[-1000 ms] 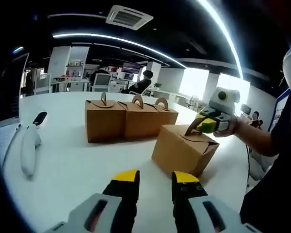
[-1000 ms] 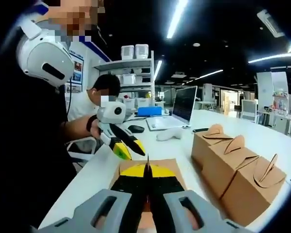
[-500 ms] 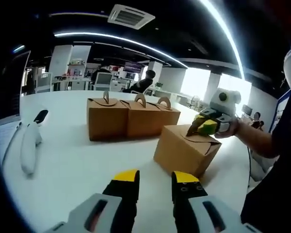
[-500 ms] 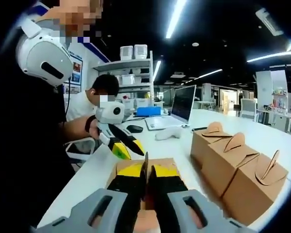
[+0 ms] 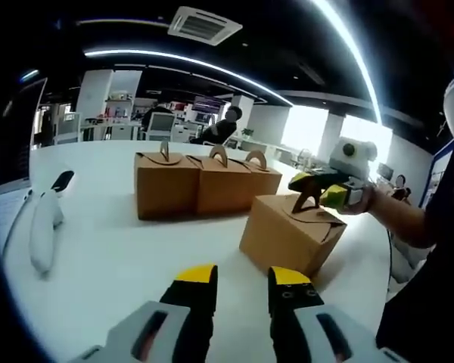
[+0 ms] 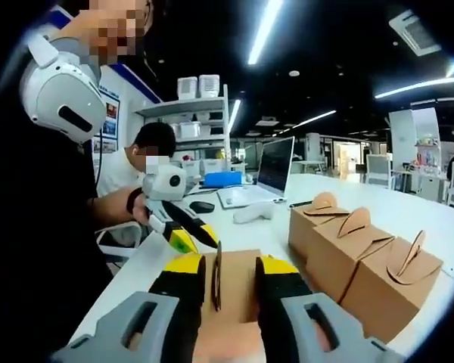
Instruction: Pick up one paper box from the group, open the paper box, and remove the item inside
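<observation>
White table (image 5: 113, 249) is the base; wide bare surface between the left gripper (image 5: 242, 278) and the boxes, and open top on the near side of the row of three boxes (image 5: 204, 181).

Row of three sits mid-table, boxes touching side to side, handle tabs up, all closed. In the right gripper view the same row (image 6: 359, 253) lies to the right of the lone box, a clear gap between.

Lone box (image 5: 289, 231) stands apart from the row, near the table's front-right edge, turned corner-on. Its handle tab (image 6: 217, 276) stands upright.

Right gripper (image 6: 231, 272): jaws spread, one on each side of the tab, not closed on it. In the left gripper view it (image 5: 312, 189) hangs right over the lone box's top.

Left gripper: jaws spread, holding nothing, over bare table short of the lone box.

White controller (image 5: 45, 227) lies well left of the row. Laptop (image 6: 261, 170) is behind the lone box, far side.
</observation>
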